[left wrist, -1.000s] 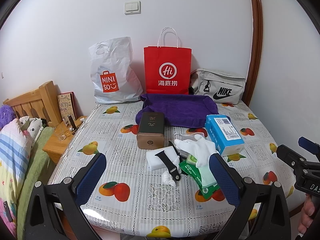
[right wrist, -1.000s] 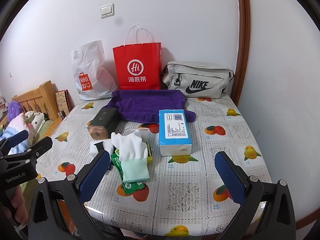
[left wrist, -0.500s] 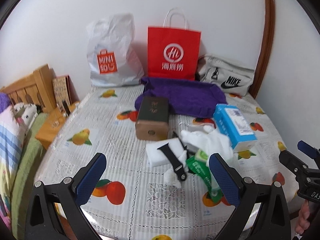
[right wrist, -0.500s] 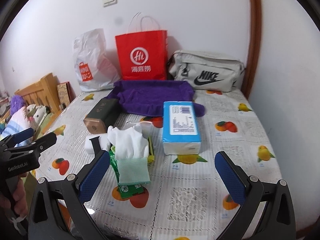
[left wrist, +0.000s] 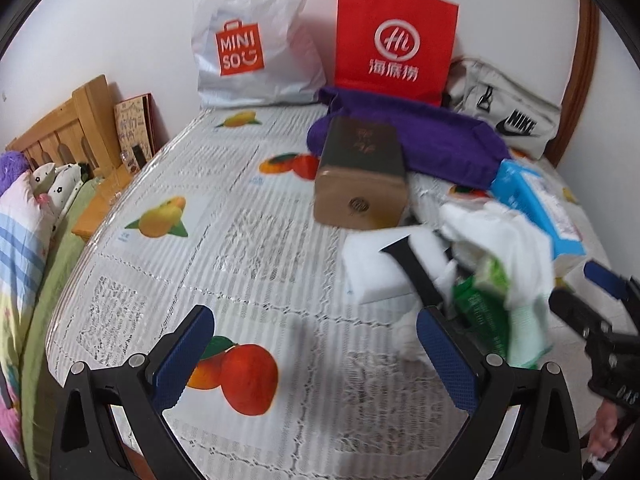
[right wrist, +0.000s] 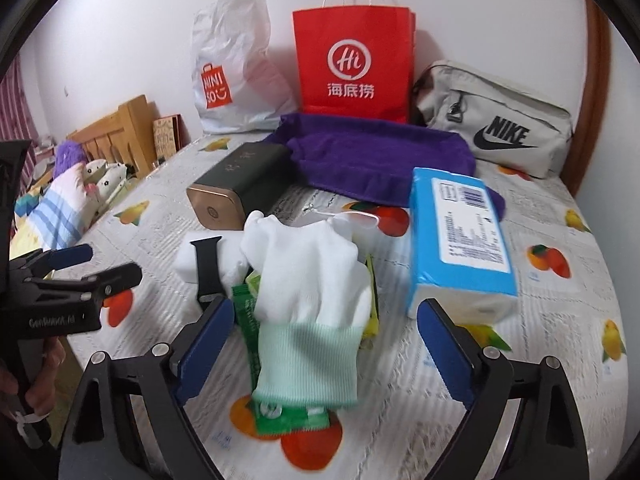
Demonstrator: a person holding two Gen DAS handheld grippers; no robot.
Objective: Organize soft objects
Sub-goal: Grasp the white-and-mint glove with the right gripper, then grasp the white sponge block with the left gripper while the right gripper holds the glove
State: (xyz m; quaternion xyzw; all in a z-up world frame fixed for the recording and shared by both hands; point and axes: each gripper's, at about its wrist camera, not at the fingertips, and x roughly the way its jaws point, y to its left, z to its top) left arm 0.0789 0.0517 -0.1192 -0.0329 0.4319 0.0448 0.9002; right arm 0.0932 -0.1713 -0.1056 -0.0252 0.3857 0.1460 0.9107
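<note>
A white glove with a pale green cuff (right wrist: 308, 292) lies on a green packet (right wrist: 280, 408) mid-table; it also shows in the left wrist view (left wrist: 516, 256). A purple towel (right wrist: 372, 156) lies at the back, a blue tissue pack (right wrist: 460, 236) to the right, a white sponge block (left wrist: 380, 264) with a black watch strap (left wrist: 416, 268) to the left. My right gripper (right wrist: 324, 348) is open, low over the glove's cuff. My left gripper (left wrist: 316, 356) is open and empty above the table's front left.
A dark green and gold box (left wrist: 360, 172) lies mid-table. A white Miniso bag (left wrist: 252, 36), a red paper bag (left wrist: 396, 40) and a grey Nike bag (right wrist: 492, 120) stand along the wall. A bed and wooden headboard (left wrist: 60, 132) are at the left.
Both grippers have moved forward and lower toward the table. The right gripper now straddles the glove's cuff. The left gripper has swung left of the pile. Nothing is held.
</note>
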